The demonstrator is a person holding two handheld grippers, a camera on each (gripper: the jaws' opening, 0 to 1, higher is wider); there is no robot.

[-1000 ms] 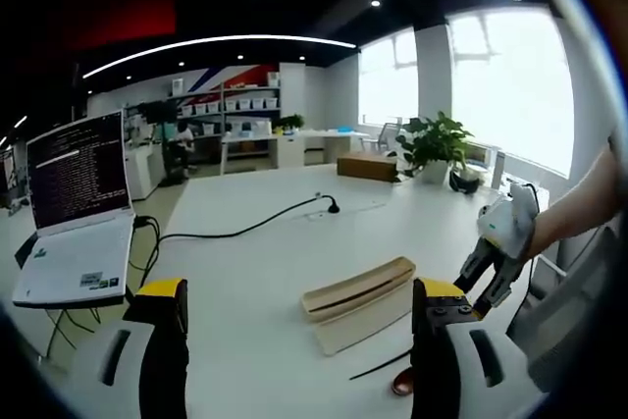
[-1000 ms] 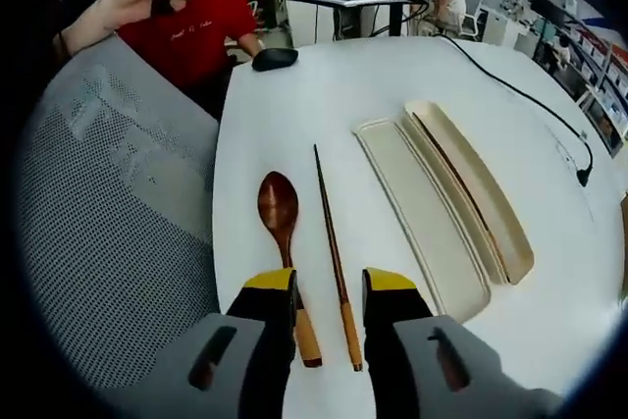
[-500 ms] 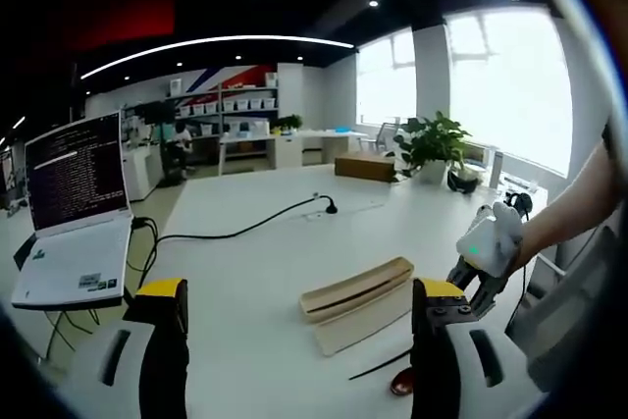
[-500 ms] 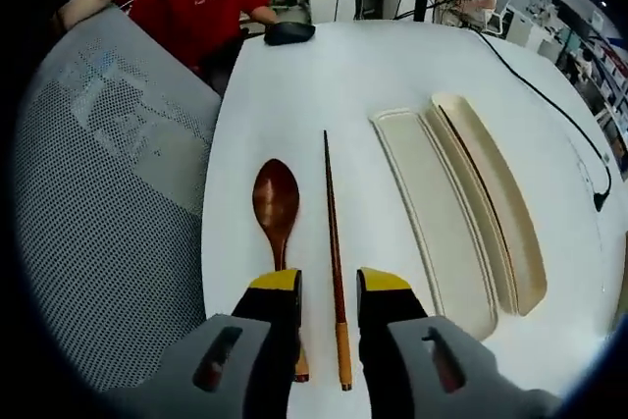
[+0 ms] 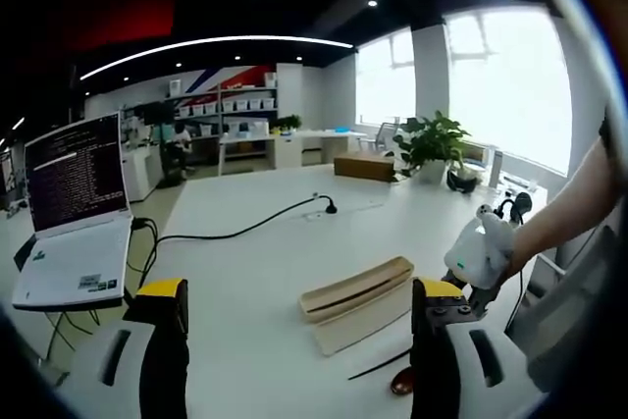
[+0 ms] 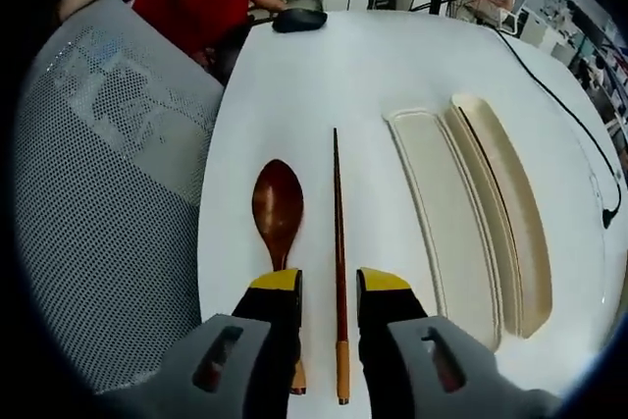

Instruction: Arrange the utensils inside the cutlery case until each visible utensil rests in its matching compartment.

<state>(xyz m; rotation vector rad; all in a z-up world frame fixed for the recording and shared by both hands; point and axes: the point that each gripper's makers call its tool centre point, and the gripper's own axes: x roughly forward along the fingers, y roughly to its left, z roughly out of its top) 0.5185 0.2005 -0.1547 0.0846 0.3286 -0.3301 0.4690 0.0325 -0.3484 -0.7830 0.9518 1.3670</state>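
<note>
Right gripper (image 6: 329, 287) fingers spread wide, straddling the chopstick (image 6: 339, 242); spoon (image 6: 277, 213) just beside it. Left gripper (image 5: 299, 306) fingers released too.

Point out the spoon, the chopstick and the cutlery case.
spoon (image 6: 277, 208): right gripper view, middle of its dark red bowl.
chopstick (image 6: 338, 233): right gripper view, midway along its shaft.
cutlery case (image 6: 446, 213): right gripper view, floor of the flat cream tray beside the chopstick.
</note>
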